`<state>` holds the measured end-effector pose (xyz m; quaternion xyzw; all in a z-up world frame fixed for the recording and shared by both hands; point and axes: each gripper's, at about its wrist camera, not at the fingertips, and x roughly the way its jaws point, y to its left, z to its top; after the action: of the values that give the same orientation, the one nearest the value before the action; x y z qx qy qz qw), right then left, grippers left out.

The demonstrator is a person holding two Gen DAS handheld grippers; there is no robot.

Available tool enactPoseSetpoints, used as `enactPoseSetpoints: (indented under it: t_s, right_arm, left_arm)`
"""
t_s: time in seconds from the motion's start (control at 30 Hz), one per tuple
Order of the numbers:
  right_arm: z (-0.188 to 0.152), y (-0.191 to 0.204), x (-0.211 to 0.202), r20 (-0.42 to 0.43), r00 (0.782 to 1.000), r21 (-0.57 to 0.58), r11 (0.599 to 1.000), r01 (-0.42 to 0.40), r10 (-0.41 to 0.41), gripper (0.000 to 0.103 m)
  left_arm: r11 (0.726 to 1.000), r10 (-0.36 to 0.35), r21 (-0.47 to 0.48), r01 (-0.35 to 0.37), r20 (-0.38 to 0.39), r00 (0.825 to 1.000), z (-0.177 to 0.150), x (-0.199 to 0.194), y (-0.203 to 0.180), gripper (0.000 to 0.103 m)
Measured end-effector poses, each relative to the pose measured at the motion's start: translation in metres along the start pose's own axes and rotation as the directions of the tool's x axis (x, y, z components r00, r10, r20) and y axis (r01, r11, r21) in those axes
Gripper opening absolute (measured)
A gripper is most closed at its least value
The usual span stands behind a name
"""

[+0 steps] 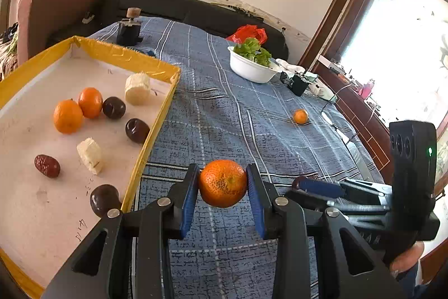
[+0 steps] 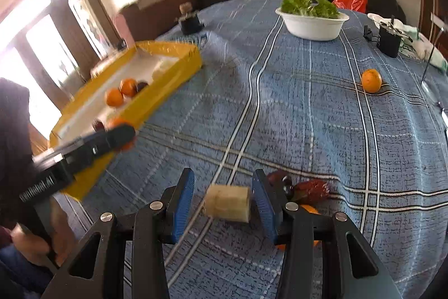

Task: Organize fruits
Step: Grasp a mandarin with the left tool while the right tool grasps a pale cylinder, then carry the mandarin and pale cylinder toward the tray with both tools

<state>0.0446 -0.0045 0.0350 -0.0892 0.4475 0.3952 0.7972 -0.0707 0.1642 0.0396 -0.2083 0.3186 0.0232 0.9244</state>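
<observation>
Here, in the left wrist view, an orange (image 1: 223, 183) is clamped between the pads of the left gripper (image 1: 223, 187), lifted above the cloth (image 1: 224, 102) just right of the tray (image 1: 156, 69). In the right wrist view, a pale chunk (image 2: 227, 203) lies between the right gripper's (image 2: 226, 201) jaws, which stand slightly apart from it, well right of the tray (image 2: 168, 80).

text: none legible | tray (image 1: 156, 114): faint handwritten marks, unreadable
</observation>
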Motion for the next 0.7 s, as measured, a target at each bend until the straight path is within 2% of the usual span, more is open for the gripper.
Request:
enactPoseSetpoints:
  t_s: [0.07,0.13,0.27,0.37,0.5,0.7]
  right_arm:
    - [-0.002,0.004,0.004,-0.021,0.999,-0.030,0.999,0.038,-0.039,0.046]
    - [-0.005,0.004,0.009,-0.043,0.996,-0.043,0.996,0.078,-0.079,0.037]
    - [-0.005,0.003,0.006,-0.028,0.996,-0.038,0.996,0.085,-0.086,0.036]
    - [-0.001,0.002,-0.005,0.037,0.998,-0.011,0.999,0.050,-0.049,0.036]
    - [0.000,0.006,-0.025,0.149,0.989,-0.003,1.000,0.014,-0.013,0.037]
    - [0.001,0.004,-0.028,0.185,0.983,0.037,0.999,0.008,-0.015,0.037]
  left_arm:
    - [1.000,0.001,0.007,-0.001,-0.011,1.000,-0.003,0.003,-0.003,0.033]
    - [1.000,0.008,0.028,-0.008,-0.009,1.000,-0.004,0.001,-0.007,0.033]
    - [0.998,0.017,0.066,-0.017,-0.009,1.000,-0.006,0.005,-0.016,0.033]
    - [0.998,0.011,0.063,-0.010,-0.013,1.000,-0.006,0.007,-0.017,0.033]
    - [0.997,0.037,0.072,-0.037,-0.002,0.999,-0.006,0.007,-0.021,0.033]
    - [0.984,0.108,0.139,-0.112,0.033,0.994,-0.010,0.004,-0.038,0.033]
